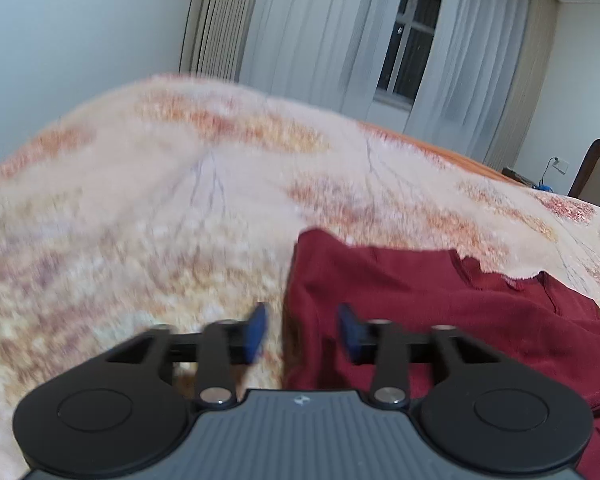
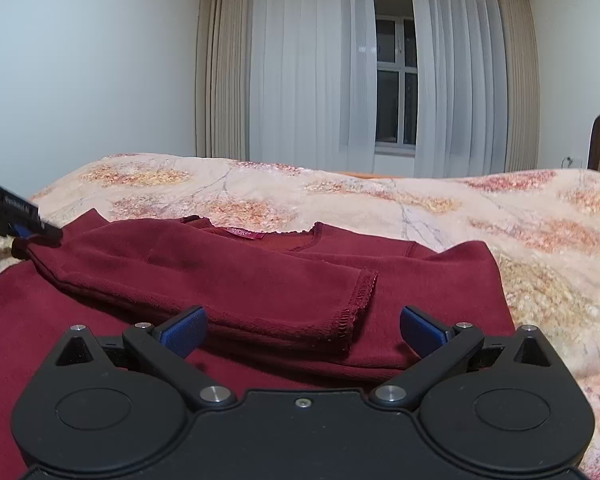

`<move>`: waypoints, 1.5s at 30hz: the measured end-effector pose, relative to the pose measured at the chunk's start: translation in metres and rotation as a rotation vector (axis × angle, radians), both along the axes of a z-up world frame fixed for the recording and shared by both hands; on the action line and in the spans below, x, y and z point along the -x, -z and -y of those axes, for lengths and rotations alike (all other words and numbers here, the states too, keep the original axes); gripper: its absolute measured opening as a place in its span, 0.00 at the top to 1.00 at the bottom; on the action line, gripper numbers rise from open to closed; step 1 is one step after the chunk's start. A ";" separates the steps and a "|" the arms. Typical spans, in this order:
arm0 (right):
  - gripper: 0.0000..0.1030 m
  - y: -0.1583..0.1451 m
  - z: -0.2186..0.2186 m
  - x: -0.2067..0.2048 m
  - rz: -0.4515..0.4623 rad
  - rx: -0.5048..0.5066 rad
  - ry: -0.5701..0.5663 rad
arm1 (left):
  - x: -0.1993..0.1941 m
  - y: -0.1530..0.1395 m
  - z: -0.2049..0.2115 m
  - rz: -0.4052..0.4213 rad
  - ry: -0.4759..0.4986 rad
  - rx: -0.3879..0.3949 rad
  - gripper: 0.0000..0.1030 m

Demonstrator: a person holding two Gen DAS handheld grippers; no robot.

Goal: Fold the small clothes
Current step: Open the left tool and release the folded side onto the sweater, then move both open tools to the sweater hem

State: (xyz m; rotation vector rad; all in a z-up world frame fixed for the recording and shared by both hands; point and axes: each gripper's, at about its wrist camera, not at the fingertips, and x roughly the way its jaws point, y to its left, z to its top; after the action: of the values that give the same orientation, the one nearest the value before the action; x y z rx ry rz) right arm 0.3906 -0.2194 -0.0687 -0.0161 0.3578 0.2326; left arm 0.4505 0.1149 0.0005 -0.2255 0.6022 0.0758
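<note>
Bed (image 2: 420, 208) carries shirt (image 2: 260, 280) spread flat for folding, sleeve (image 2: 204, 276) laid across its chest. Right gripper (image 2: 302, 330) gapes wide, empty, facing sleeve cuff (image 2: 358, 300). Left gripper (image 1: 302, 332) part open, empty, straddling shirt's edge.

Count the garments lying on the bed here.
1: a dark red long-sleeved top on the floral blanket, one sleeve folded across its front. Anything beneath it or outside both views stays unseen.
</note>
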 end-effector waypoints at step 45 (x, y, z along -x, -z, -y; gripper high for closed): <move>0.01 -0.002 -0.004 0.005 -0.010 0.045 0.030 | 0.064 0.000 -0.001 -0.011 -0.051 -0.151 0.01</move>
State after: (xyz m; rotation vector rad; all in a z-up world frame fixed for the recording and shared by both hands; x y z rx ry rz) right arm 0.3855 -0.2152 -0.0666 -0.0543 0.3734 0.1952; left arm 0.3869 0.1155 0.0008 -0.0939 0.5992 0.1714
